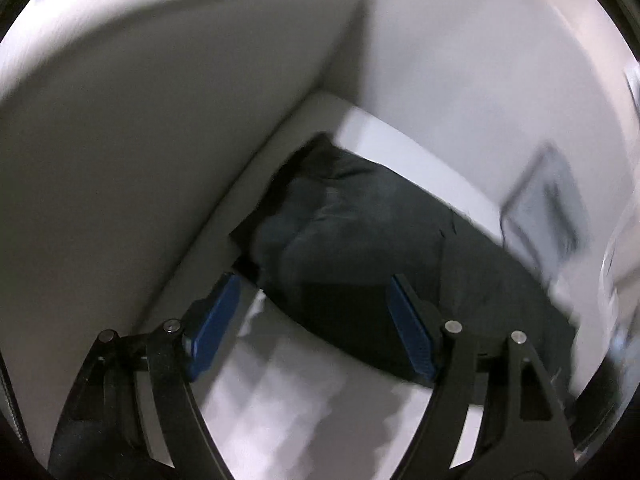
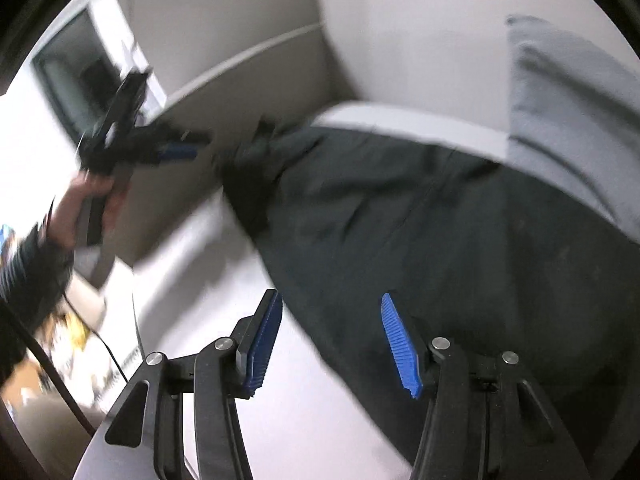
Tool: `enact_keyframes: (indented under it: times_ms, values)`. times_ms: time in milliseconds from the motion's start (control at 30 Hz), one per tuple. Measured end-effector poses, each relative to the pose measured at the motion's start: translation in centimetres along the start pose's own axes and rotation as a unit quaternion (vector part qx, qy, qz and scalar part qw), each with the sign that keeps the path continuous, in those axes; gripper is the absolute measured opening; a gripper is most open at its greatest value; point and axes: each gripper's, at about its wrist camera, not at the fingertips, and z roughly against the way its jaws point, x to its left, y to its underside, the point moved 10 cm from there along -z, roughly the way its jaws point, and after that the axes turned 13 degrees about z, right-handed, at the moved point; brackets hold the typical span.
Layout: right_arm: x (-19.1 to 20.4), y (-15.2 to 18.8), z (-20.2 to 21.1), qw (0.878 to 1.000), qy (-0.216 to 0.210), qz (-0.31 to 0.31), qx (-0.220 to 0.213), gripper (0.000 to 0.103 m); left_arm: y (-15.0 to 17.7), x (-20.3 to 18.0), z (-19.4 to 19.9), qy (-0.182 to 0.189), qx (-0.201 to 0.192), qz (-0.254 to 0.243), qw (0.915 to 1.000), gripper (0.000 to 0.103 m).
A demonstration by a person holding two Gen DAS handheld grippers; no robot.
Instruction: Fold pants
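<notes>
1. The pants (image 2: 420, 220) are dark, charcoal or near-black, and lie spread on a white bed (image 2: 320, 380) that sits in the corner of a room with pale walls (image 1: 140, 120). One end of them reaches right up toward that corner, and it looks bunched there.
2. The left gripper (image 1: 312, 328) has its blue pads (image 1: 216, 320) well apart, with nothing between them. It hangs over the near edge of the pants, with white sheet showing under the left pad and dark cloth under the right one.
3. The right gripper (image 2: 332, 344) is also spread apart and empty. Its right pad (image 2: 400, 344) is over the pants, its left pad over bare sheet.
4. From the right camera you can see the other gripper held up in a hand (image 2: 88, 204) with a dark sleeve (image 2: 32, 276), off to the left and clear of the cloth.
5. A grey pillow (image 2: 572, 120) sits at the far right, next to the pants.
6. Both views are pretty blurry, so I can't make out seams or pockets.
</notes>
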Motion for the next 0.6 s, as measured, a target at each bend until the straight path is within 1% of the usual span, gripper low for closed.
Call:
enact_keyframes:
  times_ms: [33,67,100,133,167,200,233,300,367,433,467,500,533,567,600]
  values:
    - [0.1,0.7,-0.7,1.000,0.009,0.009,0.008,0.053,-0.5,0.0,-0.2,-0.007,-0.020,-0.007,0.9998,0.072]
    - [-0.1,1.4,-0.7,1.000,0.016,0.011,0.012,0.053,-0.8,-0.2,-0.4,-0.008,-0.030,-0.013,0.9994,0.072]
    - [-0.2,2.0,-0.9,1.000,0.017,0.008,0.015,0.053,-0.9,-0.5,-0.9,-0.001,-0.026,-0.012,0.9996,0.072]
    - [-0.3,2.6,-1.2,1.000,0.013,0.003,0.020,0.054,-1.1,-0.7,-1.2,-0.012,-0.034,-0.014,0.9993,0.072]
    - [-0.5,2.9,-1.5,1.000,0.013,-0.001,0.023,0.053,-1.4,-0.4,-1.6,-0.040,-0.043,-0.014,0.9982,0.072]
    - [-1.0,3.1,-1.9,1.000,0.014,-0.002,0.026,0.053,-2.1,0.1,-2.1,-0.050,-0.051,-0.013,0.9974,0.071]
    - [-1.0,3.5,-2.2,1.000,0.010,-0.002,0.029,0.053,-2.7,0.3,-2.4,-0.054,-0.054,-0.013,0.9970,0.069]
    - [-0.8,4.0,-2.3,0.999,0.009,0.000,0.031,0.053,-2.6,0.4,-2.5,-0.063,-0.054,-0.006,0.9965,0.069]
    - [-0.9,4.1,-2.6,0.999,0.010,0.013,0.030,0.053,-2.0,1.0,-2.7,-0.086,-0.046,0.004,0.9952,0.069]
    - [-1.0,3.8,-2.7,0.999,0.014,0.024,0.031,0.053,-1.3,1.4,-2.9,-0.075,-0.033,0.033,0.9961,0.069]
    - [-1.0,3.8,-2.7,0.999,0.017,0.027,0.031,0.053,-1.1,0.8,-2.9,-0.055,-0.038,0.033,0.9972,0.069]
    - [-1.1,3.7,-2.8,0.999,0.014,0.025,0.029,0.050,-1.1,0.3,-2.9,-0.027,-0.041,0.036,0.9981,0.069]
    - [-1.0,3.6,-2.9,0.999,0.011,0.025,0.024,0.045,-1.2,0.2,-3.0,-0.021,-0.045,0.037,0.9981,0.067]
    - [-1.0,3.7,-3.1,0.999,0.012,0.031,0.027,0.033,-1.4,0.6,-3.5,-0.042,-0.053,0.040,0.9969,0.065]
    - [-1.0,3.8,-3.5,0.998,0.020,0.038,0.035,0.024,-1.6,1.1,-4.0,-0.051,-0.053,0.040,0.9964,0.050]
